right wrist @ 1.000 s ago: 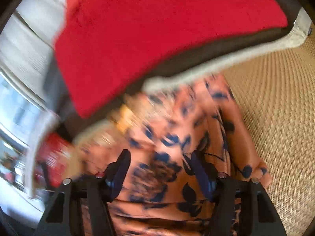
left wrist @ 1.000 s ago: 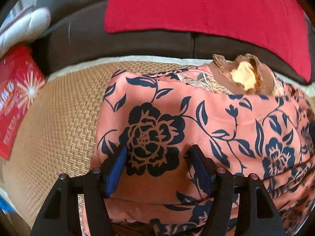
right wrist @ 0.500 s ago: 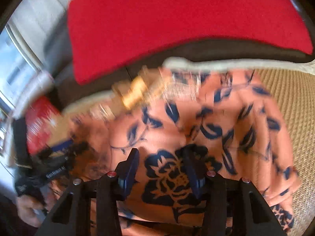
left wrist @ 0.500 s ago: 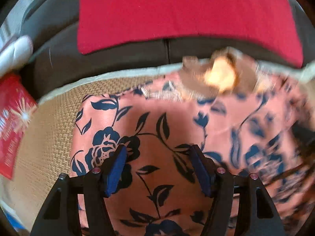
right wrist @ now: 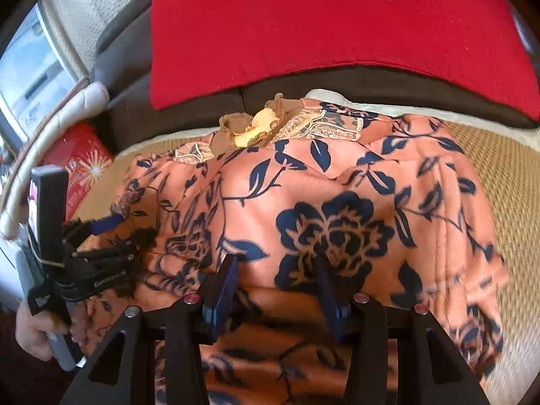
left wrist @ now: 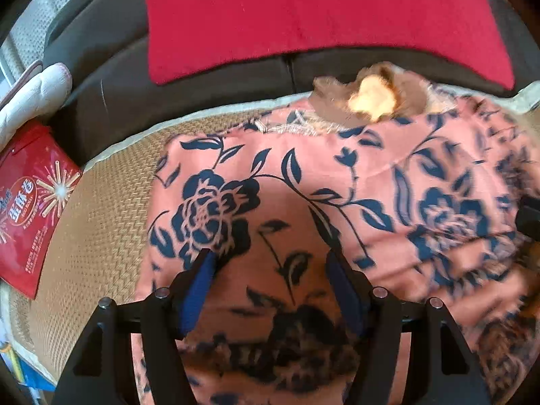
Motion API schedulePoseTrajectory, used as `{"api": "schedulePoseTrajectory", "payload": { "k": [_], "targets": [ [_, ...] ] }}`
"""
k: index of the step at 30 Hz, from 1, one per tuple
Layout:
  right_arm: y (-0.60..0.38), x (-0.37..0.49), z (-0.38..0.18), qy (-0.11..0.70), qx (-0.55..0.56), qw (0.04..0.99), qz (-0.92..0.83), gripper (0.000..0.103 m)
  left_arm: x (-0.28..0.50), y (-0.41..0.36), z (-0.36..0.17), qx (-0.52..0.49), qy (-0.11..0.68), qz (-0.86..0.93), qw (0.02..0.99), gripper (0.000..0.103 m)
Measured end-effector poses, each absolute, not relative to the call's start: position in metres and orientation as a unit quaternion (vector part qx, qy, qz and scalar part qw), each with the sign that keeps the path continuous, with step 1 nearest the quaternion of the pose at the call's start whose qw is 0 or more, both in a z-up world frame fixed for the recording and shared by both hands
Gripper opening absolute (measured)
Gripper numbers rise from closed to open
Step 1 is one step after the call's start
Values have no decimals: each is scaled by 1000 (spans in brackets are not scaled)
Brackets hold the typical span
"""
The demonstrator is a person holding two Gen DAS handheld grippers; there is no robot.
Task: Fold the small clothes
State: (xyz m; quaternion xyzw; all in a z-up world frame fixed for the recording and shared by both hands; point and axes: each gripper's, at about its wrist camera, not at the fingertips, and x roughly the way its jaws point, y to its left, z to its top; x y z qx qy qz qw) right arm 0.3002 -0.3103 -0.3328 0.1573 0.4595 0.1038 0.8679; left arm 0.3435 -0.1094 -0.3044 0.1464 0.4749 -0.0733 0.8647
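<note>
over the near hem of the garment, the left gripper (left wrist: 270, 266) stood with its blue pads wide apart, the cloth passing under and between them with nothing pinched. the right gripper (right wrist: 275, 271) hung in the same way a little further along the hem, its jaws narrower; they had just been closing, though the pads did not yet press on the fabric that lay between them.

the garment (right wrist: 337, 202) was a small pink fleece top with dark blue roses, spread front-up on a woven mat (left wrist: 101, 202). its brown and yellow collar (right wrist: 256, 128) pointed away toward the dark sofa (left wrist: 118, 91), where a red cushion (left wrist: 320, 17) leaned. a red snack box (left wrist: 30, 202) lay at the mat's left edge, well apart from the cloth. in the right wrist view the left tool showed at the garment's left side, a hand (right wrist: 30, 330) around its handle.

the step in hand looked like taking hold of the near hem for a fold toward the collar. to do it well, each gripper should dip until one pad slid under the edge, then close on both layers, not just the top one. the two grips should sit evenly spaced, so the hem rose level. the right sleeve (right wrist: 472, 236) lay bunched; it would likely want tucking flat first.
</note>
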Motion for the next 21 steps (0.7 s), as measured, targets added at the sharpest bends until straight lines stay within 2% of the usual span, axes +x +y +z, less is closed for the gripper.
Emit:
{"api": "schedulePoseTrajectory", "payload": {
  "k": [5, 9, 12, 21],
  "targets": [
    [-333, 270, -315, 428, 209, 874, 100, 52, 298, -88, -270, 131, 421, -60, 895, 70],
    [-349, 224, -300, 380, 242, 889, 78, 67, 261, -72, -238, 112, 389, -42, 913, 76],
    [-349, 187, -290, 353, 265, 894, 73, 72, 234, -65, -211, 93, 363, -33, 926, 83],
    [-345, 107, -264, 349, 243, 903, 63, 73, 154, -57, -144, 96, 286, -33, 953, 87]
  ]
}}
